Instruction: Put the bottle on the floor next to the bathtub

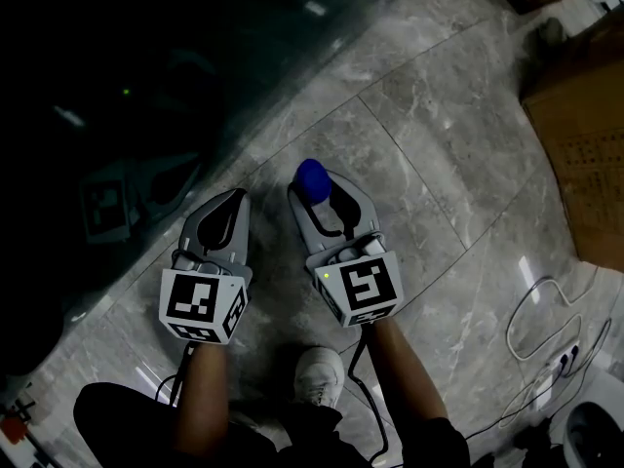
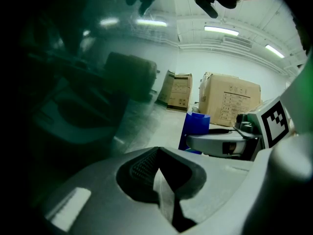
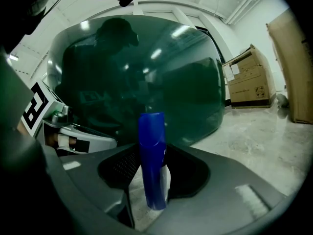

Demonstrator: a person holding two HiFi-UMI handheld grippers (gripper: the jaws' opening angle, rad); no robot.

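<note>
A blue bottle [image 1: 310, 176] stands upright between the jaws of my right gripper [image 1: 318, 189], which is shut on it. In the right gripper view the bottle [image 3: 151, 155] fills the gap, its top rising above the jaws; I cannot tell if its base touches the floor. The dark green bathtub [image 1: 117, 66] lies just beyond and to the left, and fills the background in the right gripper view [image 3: 146, 72]. My left gripper [image 1: 237, 198] hovers beside the right one, shut and empty, by the tub's edge. From the left gripper view the bottle [image 2: 194, 126] shows at the right.
The floor is grey marble tile [image 1: 439, 115]. Cardboard boxes [image 1: 585, 135] stand at the right, also seen as boxes [image 2: 230, 99] across the room. White cables [image 1: 546, 320] lie at the lower right. The person's white shoe [image 1: 319, 376] is below the grippers.
</note>
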